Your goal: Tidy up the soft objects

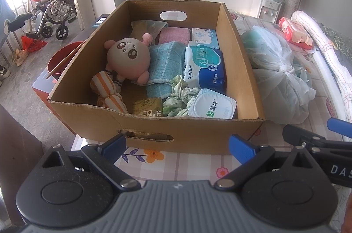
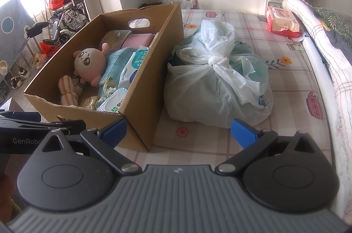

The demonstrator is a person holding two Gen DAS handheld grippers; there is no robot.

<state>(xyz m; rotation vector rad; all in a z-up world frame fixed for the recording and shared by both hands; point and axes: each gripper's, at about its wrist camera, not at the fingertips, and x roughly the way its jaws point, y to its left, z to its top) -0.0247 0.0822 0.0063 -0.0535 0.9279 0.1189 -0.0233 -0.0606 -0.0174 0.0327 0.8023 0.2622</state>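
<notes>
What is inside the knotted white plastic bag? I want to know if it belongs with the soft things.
The knotted white plastic bag is translucent: teal and pale green shapes show through it, nothing clearer. Its knot is tied, so its contents stay covered.

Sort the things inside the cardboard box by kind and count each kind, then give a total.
Plush toys: 1, the pink doll
Cloths: 4, blue towel, pink cloth, green rag, striped cloth
Tissue or wipe packs: 3
Yogurt cups: 1
Tan bag: 1
Total: 10
</notes>
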